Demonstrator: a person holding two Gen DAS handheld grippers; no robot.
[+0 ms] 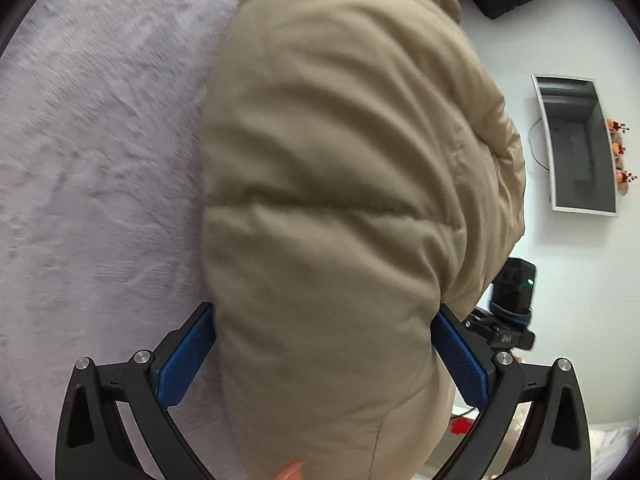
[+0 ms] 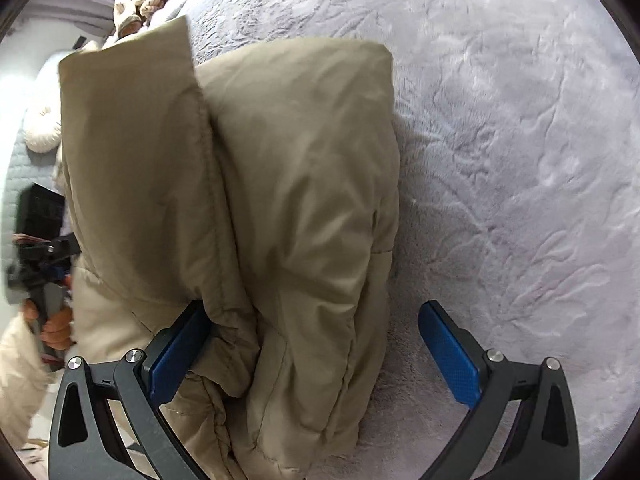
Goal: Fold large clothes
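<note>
So the puffy beige quilted jacket is lying on the fuzzy lavender-grey plush blanket, and judging by how it's bunched it looks at least partly folded already; there's a flap doubled over on top in the right wrist view, so I'd guess we're somewhere mid-fold, not at the start; hard to say how many folds are left since most of the jacket spills out of frame.

The left gripper has its blue-padded fingers spread wide with a fat bulge of jacket wedged between them, pads touching the fabric both sides; looks like a loose hug rather than a real pinch.

The right gripper is wide apart too; its left pad touches the jacket's edge, the right pad sits over bare blanket, clear of the fabric.

Still needed, I reckon: flattening and squaring the bundle.
</note>
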